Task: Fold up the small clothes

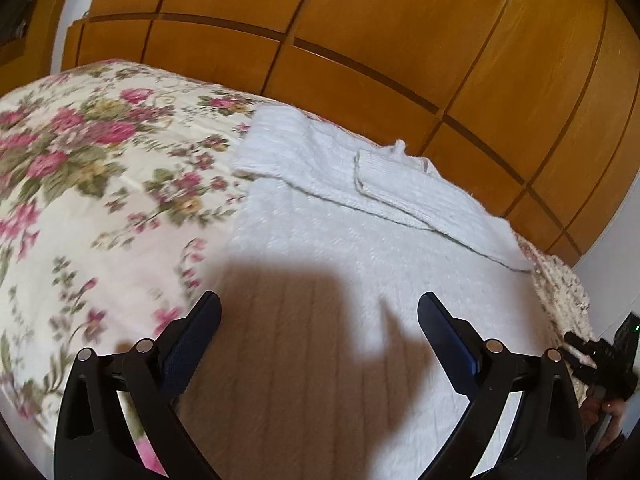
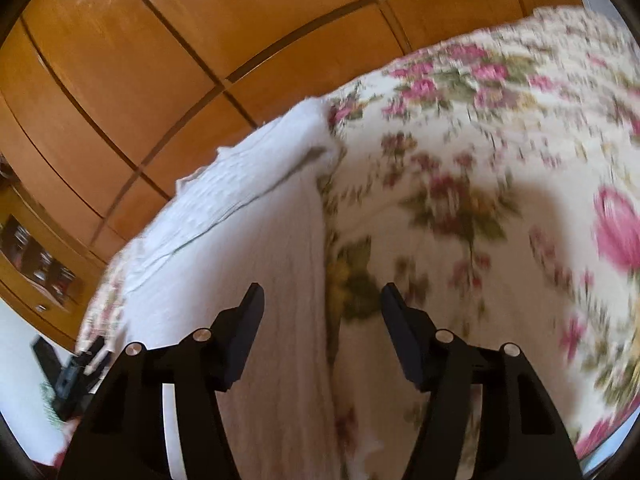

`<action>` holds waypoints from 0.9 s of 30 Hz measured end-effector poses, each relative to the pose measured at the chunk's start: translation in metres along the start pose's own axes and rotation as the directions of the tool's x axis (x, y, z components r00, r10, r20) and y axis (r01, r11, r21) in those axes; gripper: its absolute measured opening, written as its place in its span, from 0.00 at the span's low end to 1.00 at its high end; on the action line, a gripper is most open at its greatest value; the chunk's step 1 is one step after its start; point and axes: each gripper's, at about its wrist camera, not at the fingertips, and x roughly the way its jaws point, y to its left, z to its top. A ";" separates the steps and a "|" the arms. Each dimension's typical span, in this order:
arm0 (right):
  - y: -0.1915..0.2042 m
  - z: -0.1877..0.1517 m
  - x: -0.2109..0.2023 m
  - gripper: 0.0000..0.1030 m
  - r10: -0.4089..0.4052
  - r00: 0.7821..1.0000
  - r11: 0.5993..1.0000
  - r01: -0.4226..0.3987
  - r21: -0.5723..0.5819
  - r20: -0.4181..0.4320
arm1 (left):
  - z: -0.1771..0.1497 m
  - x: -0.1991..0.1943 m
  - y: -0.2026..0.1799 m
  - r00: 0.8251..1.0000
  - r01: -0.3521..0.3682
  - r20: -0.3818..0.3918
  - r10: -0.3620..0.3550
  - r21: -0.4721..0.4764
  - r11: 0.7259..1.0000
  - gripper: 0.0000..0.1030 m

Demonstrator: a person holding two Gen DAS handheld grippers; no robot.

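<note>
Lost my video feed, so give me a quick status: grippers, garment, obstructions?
Left gripper open, empty, over white sweater. Right gripper open, empty, at its edge. Sweater flat on floral bedspread, sleeve folded across. Nothing in the way.

left tongs [image 1: 319, 312] and right tongs [image 2: 322, 305], both spread wide, empty

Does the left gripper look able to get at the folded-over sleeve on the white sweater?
Probably yes: the left gripper hangs open over the white sweater, and nothing lies between it and the sleeve ahead.
</note>
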 end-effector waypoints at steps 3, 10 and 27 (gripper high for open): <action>-0.005 -0.014 -0.009 0.62 0.061 0.998 0.997 -0.061 0.053 -0.006 | -0.007 -0.006 0.012 1.000 -0.002 -0.003 0.002 -0.039 0.999 0.95; -0.001 -0.034 -0.011 0.98 0.212 0.977 0.977 -0.211 0.028 -0.030 | -0.025 -0.013 0.009 1.000 -0.015 -0.008 0.016 0.054 0.998 0.96; 0.000 -0.066 -0.012 0.51 0.212 0.974 0.977 -0.212 0.003 -0.085 | -0.044 -0.031 0.007 0.984 0.143 -0.114 -0.136 0.055 0.988 0.63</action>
